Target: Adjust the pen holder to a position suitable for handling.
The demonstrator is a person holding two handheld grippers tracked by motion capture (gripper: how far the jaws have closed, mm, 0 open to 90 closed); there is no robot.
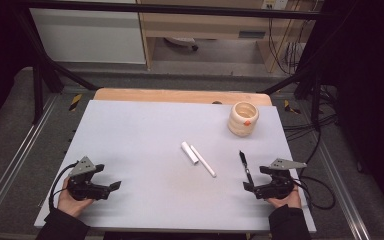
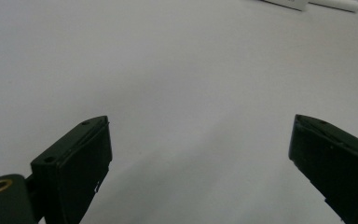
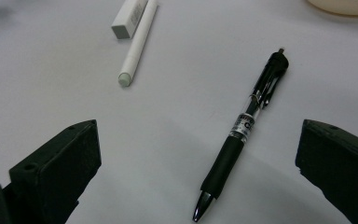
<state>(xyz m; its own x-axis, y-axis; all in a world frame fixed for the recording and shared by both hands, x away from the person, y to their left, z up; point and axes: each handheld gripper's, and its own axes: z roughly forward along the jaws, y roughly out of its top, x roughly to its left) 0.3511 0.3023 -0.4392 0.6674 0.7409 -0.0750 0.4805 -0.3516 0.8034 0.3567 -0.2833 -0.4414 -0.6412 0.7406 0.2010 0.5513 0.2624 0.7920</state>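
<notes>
A black click pen lies on the pale grey table at the right, just ahead of my right gripper. In the right gripper view the pen lies between the wide-apart jaws of that gripper, tip toward the camera, and nothing is gripped. A slim white pen and a short white cap-like piece lie side by side mid-table. My left gripper rests near the front left, open over bare table.
A cream ribbed cup with an orange mark stands at the back right; its base shows in the right gripper view. A wooden strip borders the table's far edge. Cables trail off the right side.
</notes>
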